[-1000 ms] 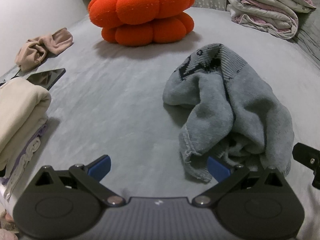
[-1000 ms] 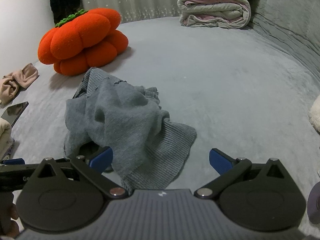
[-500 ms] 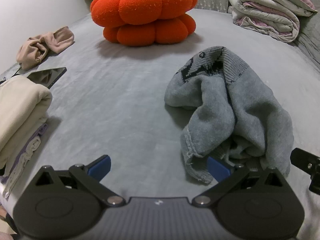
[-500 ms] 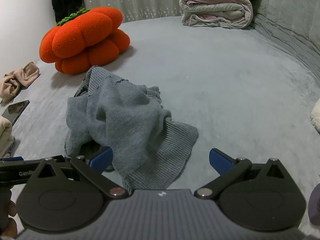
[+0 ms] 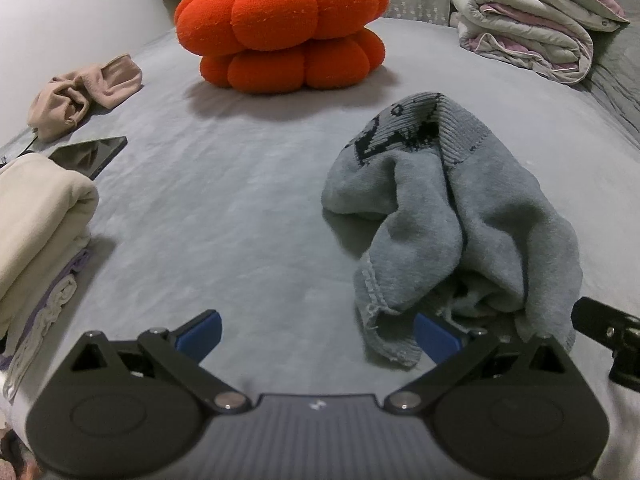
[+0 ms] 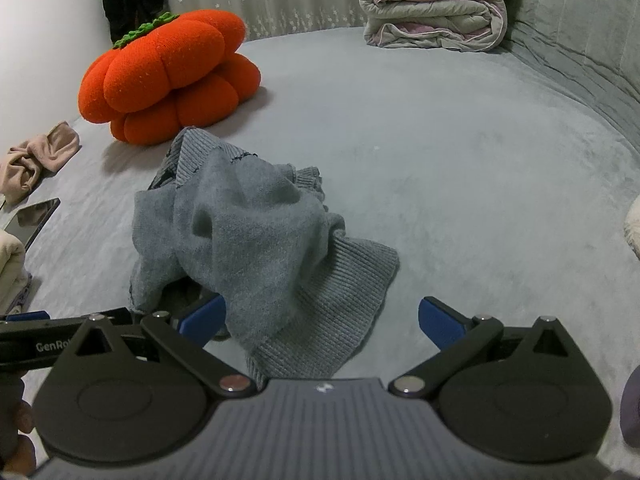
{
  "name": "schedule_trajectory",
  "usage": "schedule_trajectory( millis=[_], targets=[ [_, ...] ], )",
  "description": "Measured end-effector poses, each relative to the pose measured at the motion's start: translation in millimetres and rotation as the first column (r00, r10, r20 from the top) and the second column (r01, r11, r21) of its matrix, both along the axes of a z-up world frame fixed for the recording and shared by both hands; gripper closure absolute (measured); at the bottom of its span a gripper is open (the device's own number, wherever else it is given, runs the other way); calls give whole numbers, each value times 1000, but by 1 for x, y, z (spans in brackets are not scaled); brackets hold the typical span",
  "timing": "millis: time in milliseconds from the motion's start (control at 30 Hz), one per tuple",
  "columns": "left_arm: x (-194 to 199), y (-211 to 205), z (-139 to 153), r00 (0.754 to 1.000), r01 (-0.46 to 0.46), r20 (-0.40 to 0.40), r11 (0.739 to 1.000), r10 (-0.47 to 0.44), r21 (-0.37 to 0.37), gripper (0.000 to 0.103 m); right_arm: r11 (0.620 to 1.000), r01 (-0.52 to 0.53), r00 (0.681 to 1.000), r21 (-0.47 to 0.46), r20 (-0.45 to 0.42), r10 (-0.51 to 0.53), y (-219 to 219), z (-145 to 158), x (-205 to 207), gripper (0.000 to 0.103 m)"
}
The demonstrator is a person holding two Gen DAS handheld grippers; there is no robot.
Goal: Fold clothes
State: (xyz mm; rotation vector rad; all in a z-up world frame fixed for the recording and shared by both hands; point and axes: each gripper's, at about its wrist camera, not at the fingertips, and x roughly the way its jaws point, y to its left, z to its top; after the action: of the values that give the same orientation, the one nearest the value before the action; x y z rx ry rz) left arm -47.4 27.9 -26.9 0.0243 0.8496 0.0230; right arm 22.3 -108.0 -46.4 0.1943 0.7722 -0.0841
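Note:
A crumpled grey knit sweater [image 5: 460, 216] with a dark pattern near its ribbed hem lies in a heap on the grey bed. My left gripper [image 5: 318, 334] is open just in front of it; its right blue fingertip [image 5: 438, 338] sits under the sweater's frayed near edge, and the left fingertip is over bare sheet. In the right wrist view the same sweater [image 6: 256, 240] spreads toward me. My right gripper [image 6: 322, 320] is open, with the ribbed hem lying between its fingers. The left gripper's body [image 6: 60, 336] shows at the lower left there.
An orange pumpkin cushion [image 5: 280, 28] stands at the back. A folded quilt [image 5: 528, 28] lies at the back right. On the left are a beige garment [image 5: 84, 92], a dark phone [image 5: 88, 156] and a stack of folded cream clothes [image 5: 36, 224].
Both views have shifted slightly, so the sweater and cushion sit a little farther up in frame. The sweater itself lies as before and both grippers stay open.

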Motion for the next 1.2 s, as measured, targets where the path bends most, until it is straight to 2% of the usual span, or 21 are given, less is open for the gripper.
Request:
schedule_trajectory(
  millis=[100,267,700,867,1000,1200],
  targets=[
    [-11,2,-1,1000,4,2,1000,-4,1,1,1000,0,1000,0,-1,0,0,1,0,0],
    [2,0,3,1000,6,-7,1000,-6,2,1,1000,0,1000,0,0,0,-1,0,1,0],
    [-33,19,8,1000,7,-14,1000,-7,2,1,1000,-2,1000,8,-9,2,-1,-1,1,0],
    [-22,15,18,1000,19,-1,1000,-19,17,1,1000,0,1000,7,-5,1,-1,0,3,0],
    [-31,21,21,1000,10,15,1000,-10,28,1,1000,-12,1000,17,16,11,-3,5,2,0],
    [7,5,37,1000,-6,28,999,5,53,1,997,-30,999,70,38,27,-13,11,8,0]
  ],
)
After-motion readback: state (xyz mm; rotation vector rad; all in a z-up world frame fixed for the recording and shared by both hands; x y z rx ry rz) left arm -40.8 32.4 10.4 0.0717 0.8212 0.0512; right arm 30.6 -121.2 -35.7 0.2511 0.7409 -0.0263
